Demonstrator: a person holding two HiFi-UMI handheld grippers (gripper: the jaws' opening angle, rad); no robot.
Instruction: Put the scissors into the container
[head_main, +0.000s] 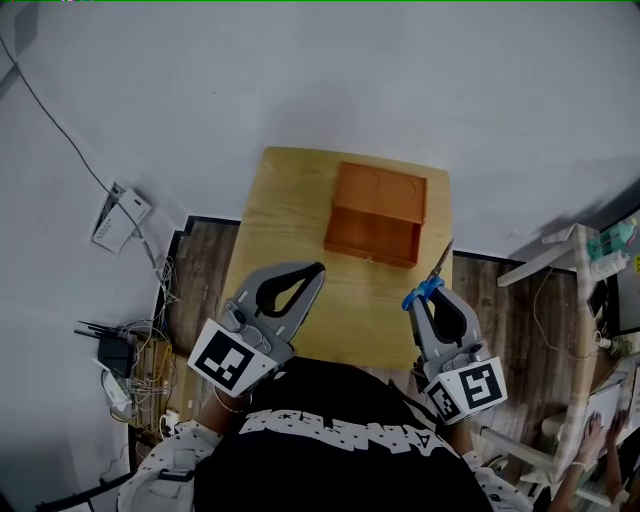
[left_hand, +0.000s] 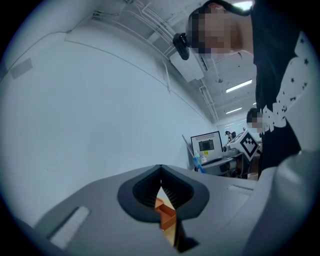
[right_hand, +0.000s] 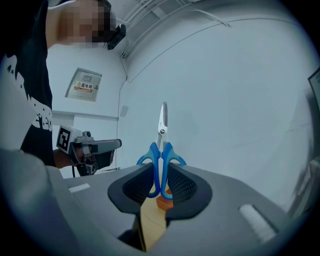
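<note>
- Gripping the blue-handled steel scissors (right_hand: 161, 150) by their handle loops, the right gripper (right_hand: 160, 172) had its jaws clamped so that the blades stuck out past the tips, probably so they could lead into the box.
- The open orange-brown wooden container (head_main: 375, 215) sat on the light wooden worktop (head_main: 290, 200), ahead of both pairs of jaws.
- The left gripper (head_main: 312, 272) had its jaws pressed together on nothing, seemingly just standing by.

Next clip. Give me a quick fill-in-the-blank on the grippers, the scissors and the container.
The right gripper is shut on the scissors, whose handles are ____.
The left gripper, jaws shut, holds ____.
The container stands on the wooden ____.
Missing words: blue; nothing; table.
</note>
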